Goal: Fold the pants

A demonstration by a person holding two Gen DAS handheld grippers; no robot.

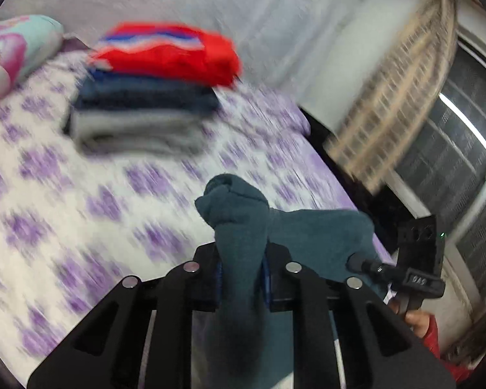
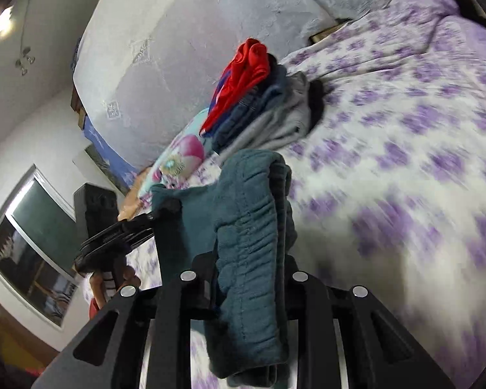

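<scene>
Teal fleece pants held up off the bed in both grippers; a fold or a carry is in hand.

The left gripper (image 1: 242,278) is clamped on a bunched edge of the teal pants (image 1: 239,217), and the right gripper (image 2: 249,278) is clamped on a gathered, ribbed band of the same garment, likely the waistband; cloth hangs below both. Ahead of both grippers, well apart, a stack of folded clothes (image 1: 145,97) sits on the purple-flowered bedspread (image 1: 64,194). My guess is the next move lays the pants flat on the bedspread, or sets them on the stack if folding is finished. The background is motion-blurred, the pants' lower part is cut off below the grippers, and the fold count cannot be told.
</scene>
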